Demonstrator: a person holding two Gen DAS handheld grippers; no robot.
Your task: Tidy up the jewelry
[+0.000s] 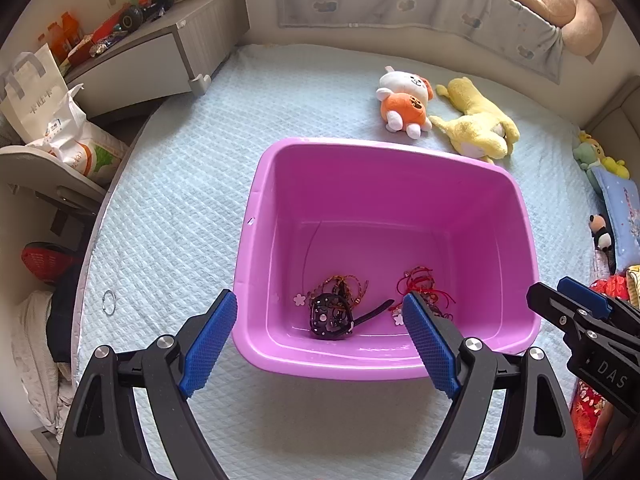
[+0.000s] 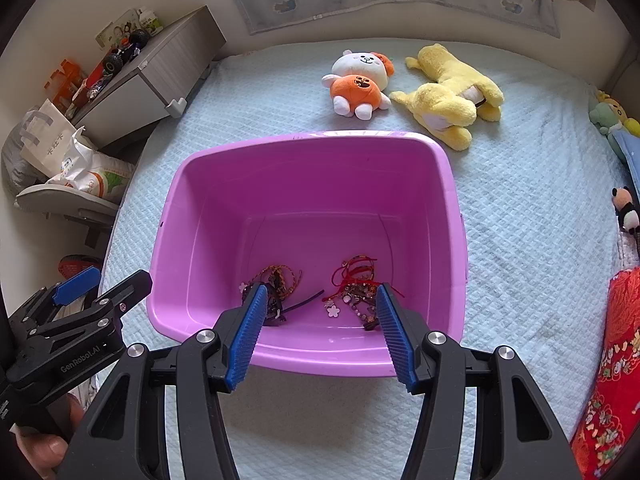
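A purple plastic bin (image 1: 256,240) (image 2: 452,208) stands on the pale blue quilted bed. Inside it lie a dark watch with brown braided cords (image 1: 332,312) (image 2: 280,284) on the left and a tangle of red cords with beads and flower charms (image 1: 420,284) (image 2: 356,288) on the right. My left gripper (image 1: 320,336) is open and empty, held above the bin's near rim. My right gripper (image 2: 320,328) is open and empty over the near rim too. Each gripper shows in the other's view, the right one (image 1: 576,304) and the left one (image 2: 100,284). A small metal ring (image 1: 108,302) lies on the bed left of the bin.
An orange and white plush (image 1: 404,100) (image 2: 360,84) and a yellow plush (image 1: 476,120) (image 2: 452,96) lie beyond the bin. A grey cabinet (image 1: 160,52) and bags (image 1: 60,128) stand off the bed's left edge. Red patterned cloth (image 2: 616,360) and small plush toys (image 2: 626,208) lie at the right.
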